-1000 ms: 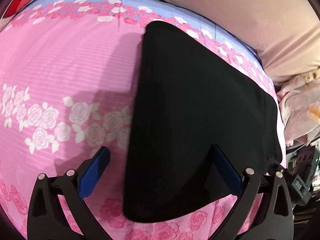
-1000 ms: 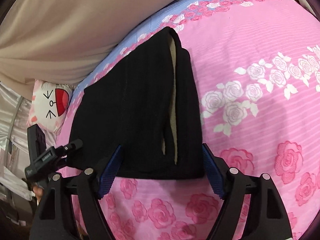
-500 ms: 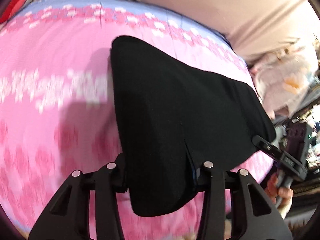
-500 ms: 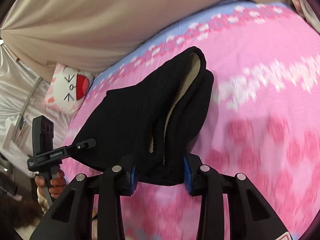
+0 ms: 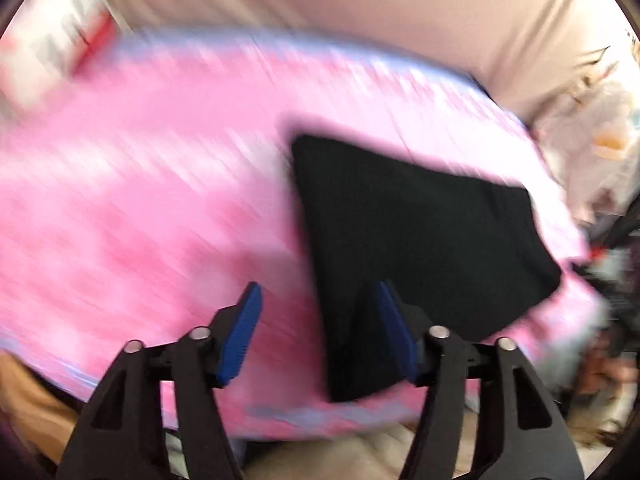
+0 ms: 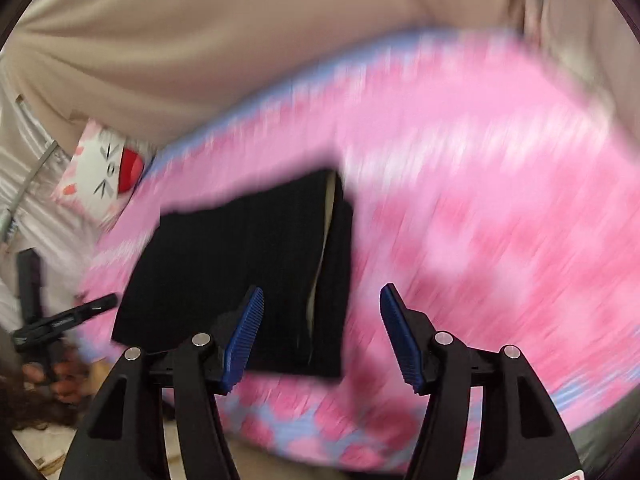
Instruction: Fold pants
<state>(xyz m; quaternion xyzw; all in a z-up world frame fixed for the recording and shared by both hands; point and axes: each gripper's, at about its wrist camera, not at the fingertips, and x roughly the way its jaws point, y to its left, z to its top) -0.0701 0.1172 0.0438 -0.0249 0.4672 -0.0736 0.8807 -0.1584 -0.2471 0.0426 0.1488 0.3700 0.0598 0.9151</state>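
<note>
The black pants (image 5: 420, 240) lie folded into a compact rectangle on the pink rose-print bedspread (image 5: 140, 220). They also show in the right wrist view (image 6: 248, 272), with a pale lining visible along the folded edge. My left gripper (image 5: 320, 336) is open and empty, held back above the pants' near left corner. My right gripper (image 6: 322, 336) is open and empty, above the pants' near right corner. Both views are motion-blurred.
A beige curtain (image 6: 240, 40) hangs behind the bed. A white cat-face pillow (image 6: 100, 176) lies at the bed's far corner. The left gripper's handle and the person's hand (image 6: 52, 340) show at the right wrist view's left edge. Pale printed bedding (image 5: 592, 140) is piled on the right.
Both grippers were shut on the pants' near edge half a second ago. They have let go, opened wide and pulled back. The pants now lie flat on the bed.
</note>
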